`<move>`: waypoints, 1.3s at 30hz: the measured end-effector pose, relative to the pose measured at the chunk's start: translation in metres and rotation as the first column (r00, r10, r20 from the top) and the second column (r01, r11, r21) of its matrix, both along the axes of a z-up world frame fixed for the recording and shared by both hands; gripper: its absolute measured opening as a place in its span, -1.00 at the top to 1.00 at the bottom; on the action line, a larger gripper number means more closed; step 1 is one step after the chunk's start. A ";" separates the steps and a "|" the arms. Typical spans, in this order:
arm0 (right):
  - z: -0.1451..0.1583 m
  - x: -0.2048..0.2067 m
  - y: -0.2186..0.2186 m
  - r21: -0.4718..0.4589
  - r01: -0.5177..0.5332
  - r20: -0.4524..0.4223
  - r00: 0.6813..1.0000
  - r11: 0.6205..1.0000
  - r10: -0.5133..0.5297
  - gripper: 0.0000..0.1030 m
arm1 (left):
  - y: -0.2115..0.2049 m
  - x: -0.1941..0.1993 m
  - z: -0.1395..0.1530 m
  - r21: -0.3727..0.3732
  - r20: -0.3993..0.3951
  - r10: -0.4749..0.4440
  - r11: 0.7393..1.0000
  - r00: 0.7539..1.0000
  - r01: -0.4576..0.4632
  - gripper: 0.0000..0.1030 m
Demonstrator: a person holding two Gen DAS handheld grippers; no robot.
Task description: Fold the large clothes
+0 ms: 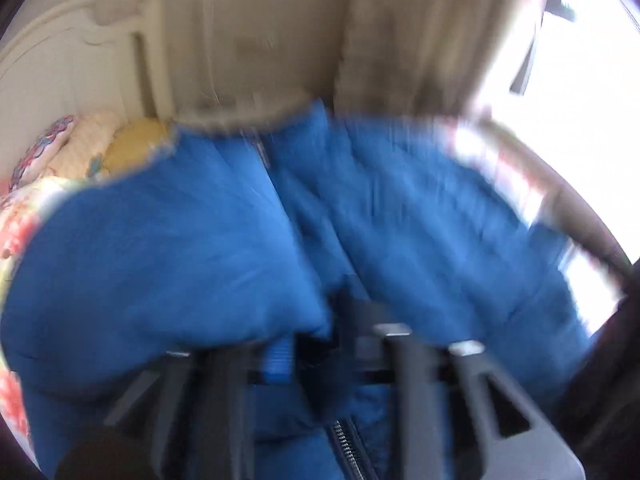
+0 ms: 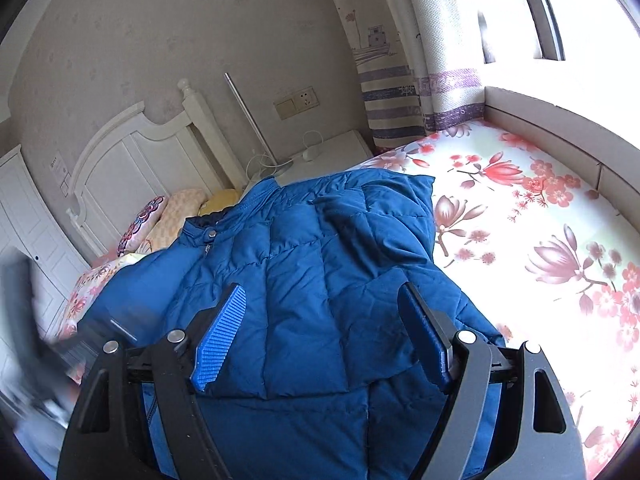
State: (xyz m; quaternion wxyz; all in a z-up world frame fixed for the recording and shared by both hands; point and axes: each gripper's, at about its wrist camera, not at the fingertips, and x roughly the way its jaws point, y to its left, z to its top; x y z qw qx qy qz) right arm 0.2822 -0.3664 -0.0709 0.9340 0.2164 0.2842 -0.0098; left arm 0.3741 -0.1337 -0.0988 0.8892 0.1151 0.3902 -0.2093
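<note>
A blue quilted down jacket (image 2: 304, 264) lies on a bed with a floral sheet (image 2: 540, 216); one sleeve is folded across its chest. My right gripper (image 2: 320, 320) is open, hovering just above the jacket's lower front, nothing between its blue pads. In the blurred left wrist view the jacket (image 1: 160, 248) fills the frame, its zipper (image 1: 348, 448) at the bottom. My left gripper (image 1: 316, 344) is buried in the fabric with its fingers close together, seemingly shut on a fold of the jacket. The left gripper also shows as a dark blur at the right wrist view's left edge (image 2: 36, 344).
Pillows (image 2: 168, 220) lie by the white headboard (image 2: 132, 160) at the far left. A white nightstand (image 2: 328, 152) with a cable stands behind the bed. Curtains (image 2: 420, 60) and a bright window are at the right. The floral sheet lies bare to the jacket's right.
</note>
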 end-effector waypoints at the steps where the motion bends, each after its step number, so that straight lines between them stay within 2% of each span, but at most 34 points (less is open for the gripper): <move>1: 0.000 0.000 0.000 0.002 -0.003 -0.002 1.000 1.000 0.003 -0.48 | -0.002 -0.003 -0.002 0.020 0.017 -0.011 1.000 1.000 0.011 0.07; 2: 0.000 0.000 0.000 0.006 -0.006 -0.001 1.000 1.000 0.006 -0.48 | -0.002 -0.008 0.003 0.011 0.014 -0.048 0.999 0.999 0.048 -0.15; 3: -0.001 0.000 -0.001 0.009 -0.007 -0.001 1.000 1.000 0.007 -0.48 | 0.001 -0.013 0.010 -0.018 0.010 -0.083 0.996 0.997 0.083 -0.51; 5: -0.001 0.000 -0.002 0.017 -0.008 0.000 1.000 1.000 0.008 -0.48 | 0.015 -0.033 0.028 -0.053 0.065 -0.076 0.995 0.995 0.080 -0.50; 6: -0.001 -0.001 -0.002 0.021 -0.008 0.002 1.000 1.000 0.008 -0.48 | 0.028 -0.049 0.041 -0.094 0.100 -0.064 0.993 0.993 0.074 -0.50; 7: -0.001 -0.001 -0.003 0.023 -0.008 0.003 1.000 1.000 0.008 -0.48 | 0.039 -0.054 0.052 -0.131 0.122 -0.043 0.990 0.992 0.059 -0.58; 9: -0.001 -0.001 -0.002 0.020 -0.010 0.003 1.000 1.000 0.010 -0.48 | 0.077 -0.068 0.070 -0.217 0.172 0.063 0.976 0.983 -0.024 -0.79; 11: -0.001 -0.001 -0.001 0.012 -0.013 0.002 1.000 1.000 0.013 -0.48 | 0.130 -0.077 0.077 -0.295 0.173 0.219 0.942 0.960 -0.162 -0.80; 12: -0.001 -0.001 0.000 0.008 -0.014 0.002 1.000 1.000 0.014 -0.48 | 0.154 -0.072 0.073 -0.332 0.146 0.289 0.915 0.946 -0.228 -0.80; 13: -0.001 0.000 0.000 0.005 -0.015 0.001 1.000 1.000 0.015 -0.48 | 0.184 -0.073 0.067 -0.377 0.092 0.359 0.876 0.929 -0.301 -0.79; 15: -0.001 0.000 0.001 0.001 -0.015 -0.003 1.000 1.000 0.015 -0.48 | 0.223 -0.070 0.059 -0.410 -0.008 0.420 0.826 0.908 -0.386 -0.77; 16: -0.001 0.001 0.002 -0.001 -0.014 -0.006 1.000 1.000 0.014 -0.48 | 0.239 -0.068 0.053 -0.406 -0.050 0.447 0.808 0.893 -0.427 -0.77; 17: 0.000 0.002 0.003 -0.003 -0.013 -0.008 1.000 1.000 0.013 -0.48 | 0.250 -0.065 0.048 -0.379 -0.078 0.458 0.808 0.885 -0.452 -0.77; 19: 0.000 0.003 0.004 -0.011 -0.010 -0.014 1.000 1.000 0.010 -0.48 | 0.243 -0.052 0.040 -0.295 -0.108 0.455 0.834 0.884 -0.466 -0.77; 21: 0.000 0.004 0.007 -0.025 -0.010 -0.020 1.000 1.000 0.009 -0.48 | 0.235 -0.044 0.030 -0.220 -0.126 0.469 0.846 0.874 -0.486 -0.76; 24: 0.000 0.005 0.011 -0.044 -0.014 -0.027 1.000 0.999 0.013 -0.48 | 0.229 -0.027 0.017 -0.205 -0.144 0.493 0.834 0.858 -0.513 -0.74; 27: 0.000 0.006 0.014 -0.062 -0.021 -0.033 0.999 0.998 0.019 -0.48 | 0.223 -0.012 -0.004 -0.126 -0.150 0.518 0.834 0.842 -0.536 -0.76; 31: 0.005 0.005 0.025 -0.121 -0.035 -0.024 0.999 0.992 0.033 -0.48 | 0.235 -0.009 -0.016 -0.170 -0.199 0.506 0.826 0.839 -0.538 -0.80; 33: 0.016 0.001 0.048 -0.233 -0.061 -0.002 0.998 0.970 0.062 -0.48 | 0.234 -0.009 -0.017 -0.163 -0.195 0.507 0.827 0.840 -0.537 -0.81; 35: 0.028 -0.002 0.086 -0.342 -0.151 0.018 0.986 0.928 0.167 -0.48 | 0.233 -0.008 -0.018 -0.155 -0.194 0.507 0.830 0.840 -0.537 -0.81; 36: 0.034 -0.002 0.113 -0.419 -0.211 0.011 0.971 0.883 0.237 -0.48 | 0.234 -0.008 -0.018 -0.157 -0.195 0.507 0.829 0.840 -0.537 -0.82; 38: 0.039 -0.002 0.167 -0.575 -0.301 -0.033 0.937 0.761 0.347 -0.48 | 0.235 -0.009 -0.017 -0.162 -0.196 0.505 0.829 0.840 -0.536 -0.82; 39: 0.038 -0.001 0.197 -0.653 -0.342 -0.065 0.914 0.676 0.401 -0.46 | 0.235 -0.009 -0.016 -0.164 -0.196 0.505 0.828 0.840 -0.536 -0.82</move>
